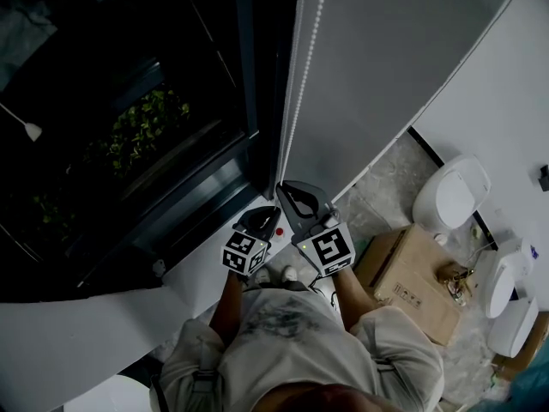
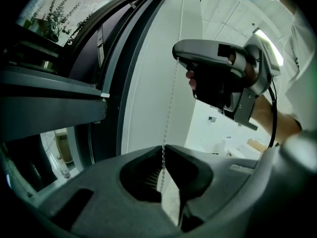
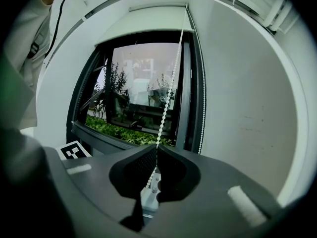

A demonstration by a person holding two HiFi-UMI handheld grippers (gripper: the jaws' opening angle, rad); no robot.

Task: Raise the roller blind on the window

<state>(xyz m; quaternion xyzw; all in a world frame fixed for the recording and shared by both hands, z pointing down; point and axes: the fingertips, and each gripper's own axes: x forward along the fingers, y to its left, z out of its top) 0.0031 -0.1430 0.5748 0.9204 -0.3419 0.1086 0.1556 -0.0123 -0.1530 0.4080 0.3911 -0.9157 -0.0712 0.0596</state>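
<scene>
The dark-framed window (image 3: 143, 83) stands at the left of the scene, with a plain white wall to its right. In the right gripper view its glass is bare nearly from top to sill, with green plants showing through. Only a pale band across the very top of the opening (image 3: 143, 20) could be the white roller blind, though I cannot tell fabric from housing there. By that reading most of the raising is done.

The white beaded pull cord (image 1: 294, 101) hangs at the right edge of the window frame in two strands, and both tongs are on it low down, near the sill. The left tongs (image 2: 163, 150) are closed tight, with the beads pinched between the pads and the cord (image 2: 171, 98) running up from them towards the tip of the right tongs (image 2: 177, 53). The right tongs (image 3: 154, 150) are likewise closed on the cord (image 3: 168, 93), which climbs taut across the glass; a second strand hangs free just beside the frame, further right. In the head view the left tongs (image 1: 262, 219) and right tongs (image 1: 296, 197) sit close together, the right a little further from the person.

What is left seems small: perhaps a last pull or two if the band is fabric, then letting the cord go. Whether both tongs hold one strand I cannot say for sure.
</scene>
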